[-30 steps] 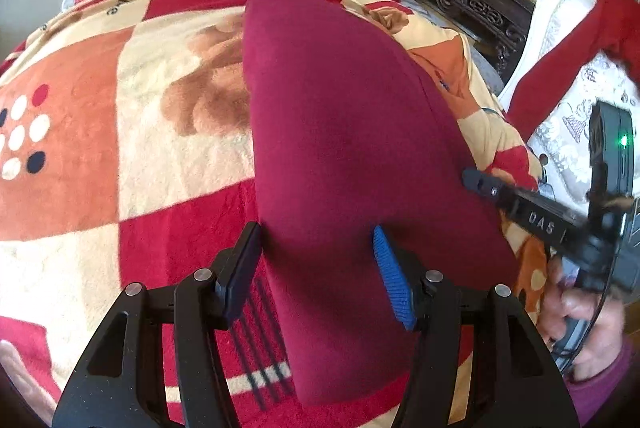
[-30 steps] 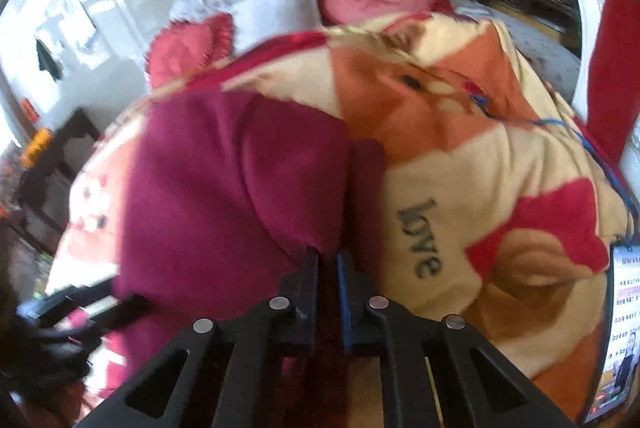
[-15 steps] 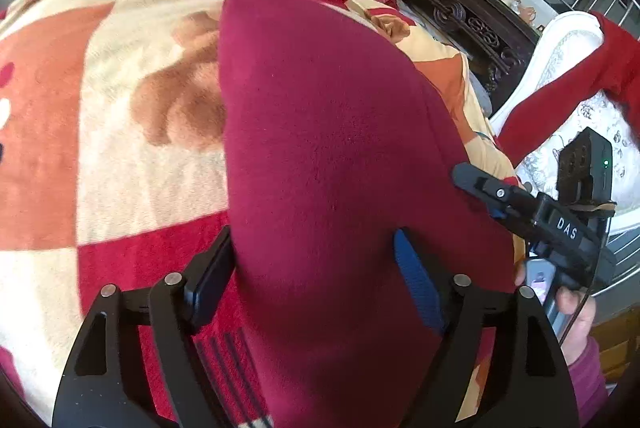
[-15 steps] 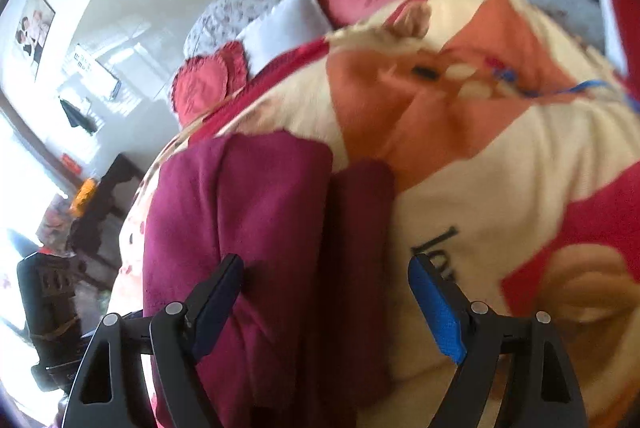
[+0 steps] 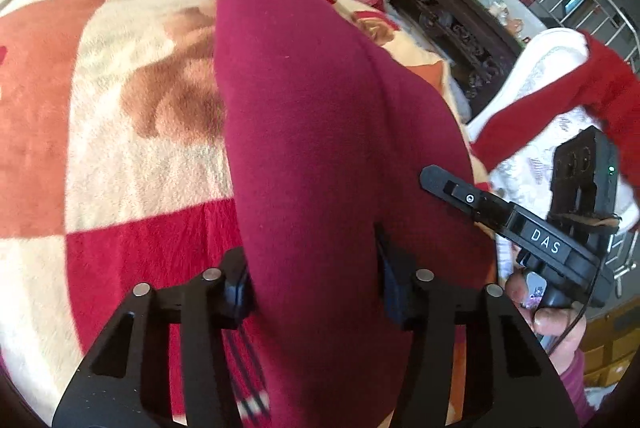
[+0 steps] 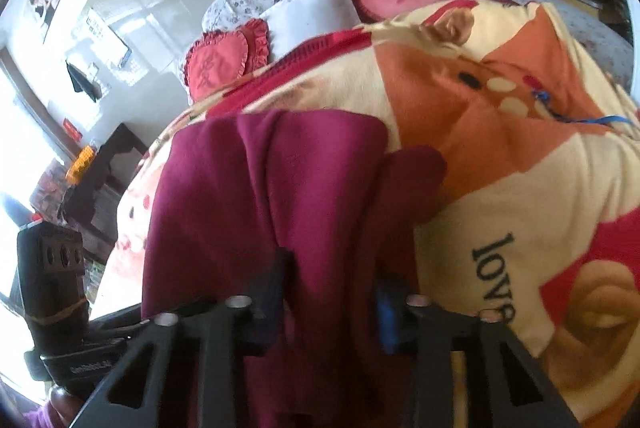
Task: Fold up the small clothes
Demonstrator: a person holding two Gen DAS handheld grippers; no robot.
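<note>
The maroon garment (image 5: 320, 148) lies lengthwise-folded on the bed's patterned blanket (image 5: 120, 148). The left gripper (image 5: 314, 288) and the right gripper (image 6: 332, 292) have their fingers spread around its near end, probably to lift both corners evenly.

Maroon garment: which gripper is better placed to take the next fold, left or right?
Either, slightly the left. The left gripper straddles the maroon garment at its near end, jaws open. The right gripper also straddles the near edge, but over bunched layers.
</note>
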